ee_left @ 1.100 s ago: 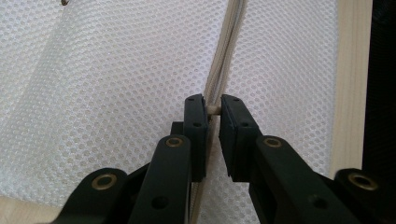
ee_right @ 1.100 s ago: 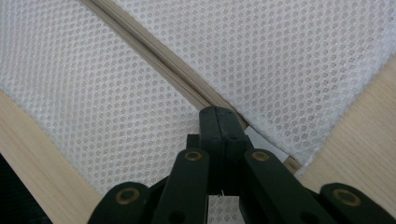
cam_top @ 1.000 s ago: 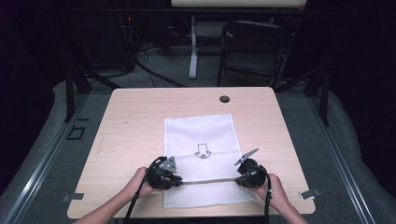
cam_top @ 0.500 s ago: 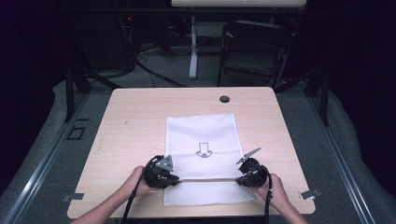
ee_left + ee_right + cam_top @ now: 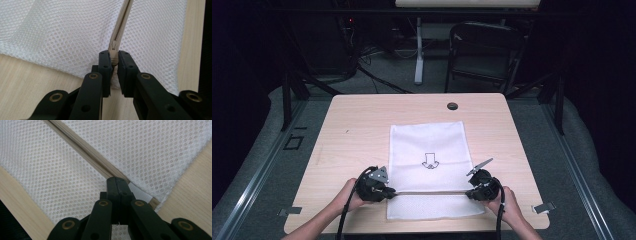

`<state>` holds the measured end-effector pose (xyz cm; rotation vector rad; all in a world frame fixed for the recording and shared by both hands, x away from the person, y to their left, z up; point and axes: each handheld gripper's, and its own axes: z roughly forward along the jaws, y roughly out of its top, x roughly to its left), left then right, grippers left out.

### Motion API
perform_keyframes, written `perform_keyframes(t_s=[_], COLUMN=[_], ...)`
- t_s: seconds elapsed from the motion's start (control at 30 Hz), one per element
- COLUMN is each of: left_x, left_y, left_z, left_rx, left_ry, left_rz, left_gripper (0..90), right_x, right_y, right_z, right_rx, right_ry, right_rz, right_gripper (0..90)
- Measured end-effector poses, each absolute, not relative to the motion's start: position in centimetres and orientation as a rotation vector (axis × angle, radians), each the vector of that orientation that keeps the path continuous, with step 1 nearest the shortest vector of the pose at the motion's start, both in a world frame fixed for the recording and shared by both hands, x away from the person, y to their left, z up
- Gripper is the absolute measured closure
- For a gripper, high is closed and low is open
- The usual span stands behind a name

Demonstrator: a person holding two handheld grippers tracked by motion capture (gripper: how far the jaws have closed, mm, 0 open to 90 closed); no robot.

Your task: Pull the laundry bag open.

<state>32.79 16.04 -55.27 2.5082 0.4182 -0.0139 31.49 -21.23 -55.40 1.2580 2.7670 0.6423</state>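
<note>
A white mesh bag (image 5: 428,167) lies flat on the wooden table (image 5: 352,130), its near end close to the person's edge and a small black arrow mark (image 5: 430,161) printed near its middle. A beige zipper (image 5: 432,191) runs across the bag near that end, from one side to the other. The left gripper (image 5: 384,190) sits at the bag's left edge with its jaws clamped on the zipper pull (image 5: 114,53) — in the left gripper view the pull is pinched between the two black pads, with the closed zipper line running away from them. The right gripper (image 5: 472,191) sits at the bag's right edge, its jaws pressed together on the fabric at the zipper's end (image 5: 140,192) — no gap shows between them. Both hands rest low on the table, well apart, with the zipper stretched straight between the grippers. A small dark round cap (image 5: 452,106) sits in the table near its far edge
</note>
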Motion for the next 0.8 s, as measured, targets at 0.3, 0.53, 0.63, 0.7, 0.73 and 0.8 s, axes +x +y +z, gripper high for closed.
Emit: perform_keyframes(t_s=[0.3,0.53,0.63,0.7,0.73,0.8], left_x=[33.7,33.6,33.2,33.0,32.9,32.9], left_y=[15.6,16.1,16.4,16.7,16.9,17.1], left_z=[-55.1,-55.2,-55.3,-55.3,-55.3,-55.3], left_rx=[2.537,2.528,2.535,2.538,2.539,2.533], left_ry=[0.411,0.414,0.413,0.412,0.419,0.422], left_rz=[0.019,0.004,-0.001,0.000,0.008,-0.001], left_gripper=[81.5,81.5,81.5,81.5,81.5,81.5], right_x=[31.5,31.3,31.3,31.4,31.4,31.5], right_y=[-21.2,-21.0,-21.0,-21.0,-21.0,-21.1], right_z=[-55.4,-55.5,-55.5,-55.4,-55.4,-55.4], right_rx=[1.263,1.272,1.268,1.245,1.249,1.246], right_ry=[2.762,2.740,2.736,2.753,2.753,2.760], right_rz=[0.629,0.662,0.661,0.631,0.639,0.637], right_gripper=[90.0,90.0,90.0,90.0,90.0,90.0])
